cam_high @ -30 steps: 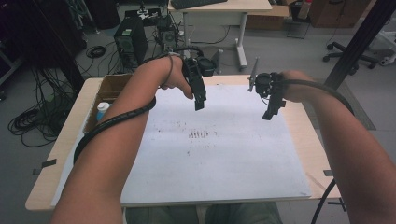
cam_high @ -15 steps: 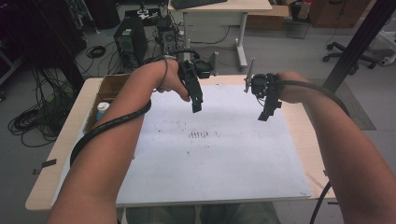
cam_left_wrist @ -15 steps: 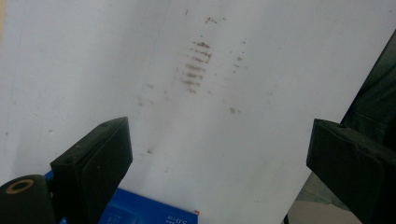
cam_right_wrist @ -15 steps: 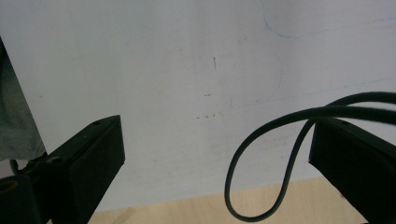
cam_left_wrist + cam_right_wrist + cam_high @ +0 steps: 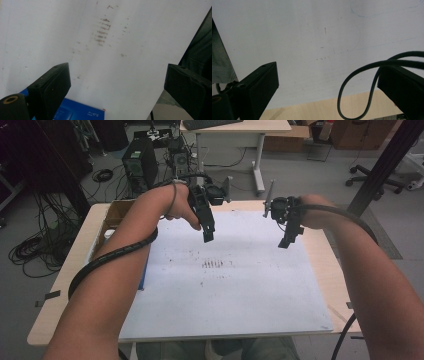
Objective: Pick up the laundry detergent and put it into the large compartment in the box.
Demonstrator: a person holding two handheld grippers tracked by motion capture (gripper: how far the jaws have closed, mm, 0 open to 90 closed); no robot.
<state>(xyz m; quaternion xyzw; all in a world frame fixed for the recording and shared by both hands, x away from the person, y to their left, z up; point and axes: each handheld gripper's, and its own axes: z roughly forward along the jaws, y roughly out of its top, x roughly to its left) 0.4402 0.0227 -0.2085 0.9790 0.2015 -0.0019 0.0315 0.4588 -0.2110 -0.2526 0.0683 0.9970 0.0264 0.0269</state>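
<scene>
Both grippers, left (image 5: 208,238) & right (image 5: 284,243), hung jaws apart, empty, over the white board (image 5: 225,295); prob. pre-task, no obvious target.

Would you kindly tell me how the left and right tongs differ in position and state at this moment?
The left tongs hang over the white sheet near its far left side, while the right tongs hang toward its far right edge. A blue box lies below the left tongs; a black cable loops in front of the right tongs. Both are open and hold nothing.
</scene>
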